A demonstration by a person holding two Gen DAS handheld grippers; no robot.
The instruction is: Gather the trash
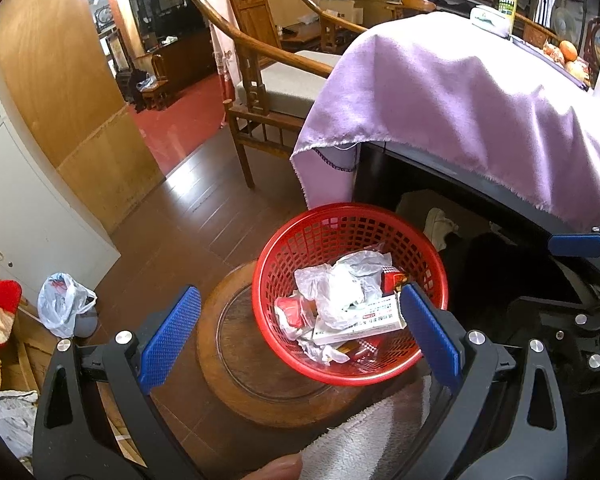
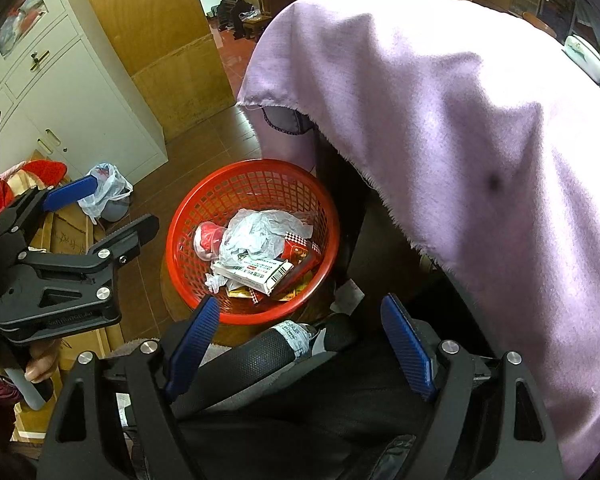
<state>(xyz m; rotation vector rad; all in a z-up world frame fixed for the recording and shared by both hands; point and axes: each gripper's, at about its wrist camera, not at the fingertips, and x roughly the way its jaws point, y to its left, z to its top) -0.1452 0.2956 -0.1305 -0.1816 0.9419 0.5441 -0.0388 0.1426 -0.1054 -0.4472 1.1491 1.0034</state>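
A red mesh basket (image 1: 352, 210) (image 2: 256, 166) stands on a round wooden stool (image 1: 236, 344). In it lie a crumpled white plastic bag (image 1: 340, 284) (image 2: 260, 232), a white medicine box (image 1: 360, 320) (image 2: 256, 274) and red wrappers (image 1: 290, 312) (image 2: 208, 236). My left gripper (image 1: 300, 336) (image 2: 100, 212) hovers open just above the basket's near side, holding nothing. My right gripper (image 2: 300, 344) is open too, nearer than the basket. A black textured cylinder (image 2: 260, 360) lies below it, untouched by the pads. In the left wrist view one blue pad (image 1: 576, 244) of the right gripper shows at the right edge.
A table under a purple cloth (image 1: 460, 100) (image 2: 460, 120) overhangs the basket on the right. A wooden chair (image 1: 260, 80) stands behind. On the left are a white cabinet (image 1: 20, 208) (image 2: 72, 100) and a plastic bag on the floor (image 1: 62, 304) (image 2: 106, 192). A white fluffy towel (image 1: 360, 432) lies below.
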